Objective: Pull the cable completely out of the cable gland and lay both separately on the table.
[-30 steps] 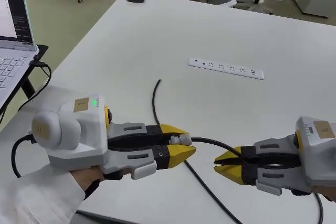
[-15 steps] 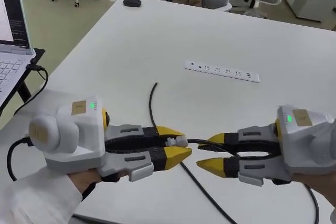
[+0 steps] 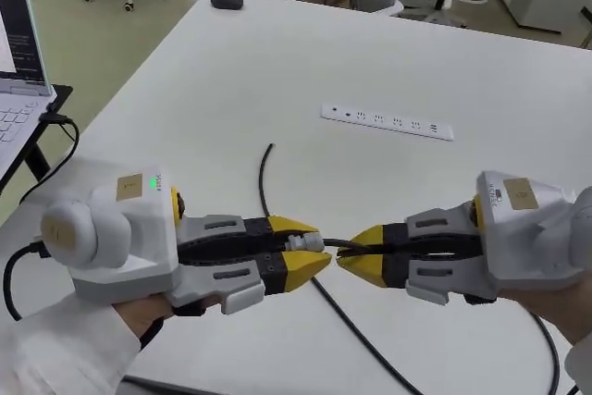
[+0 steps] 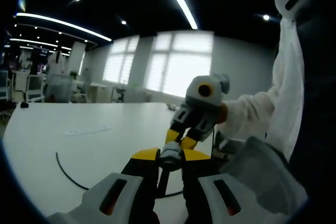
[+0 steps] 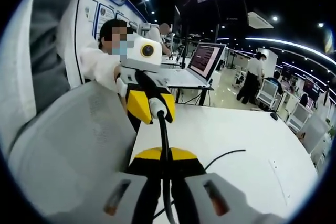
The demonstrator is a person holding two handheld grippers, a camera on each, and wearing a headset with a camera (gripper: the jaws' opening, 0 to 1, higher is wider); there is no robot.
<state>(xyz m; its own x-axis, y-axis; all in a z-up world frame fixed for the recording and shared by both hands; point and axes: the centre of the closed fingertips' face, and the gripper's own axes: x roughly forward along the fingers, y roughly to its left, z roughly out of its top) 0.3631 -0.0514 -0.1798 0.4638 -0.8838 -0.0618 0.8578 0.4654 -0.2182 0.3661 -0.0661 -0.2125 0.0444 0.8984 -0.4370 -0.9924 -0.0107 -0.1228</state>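
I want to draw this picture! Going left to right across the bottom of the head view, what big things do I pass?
laptop → left gripper → right gripper

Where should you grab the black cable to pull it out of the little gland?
On the short straight bit right beside the cable gland, coming from the side opposite the left hand-held gripper holding it. There the cable runs straight out, so a pull probably follows its line.
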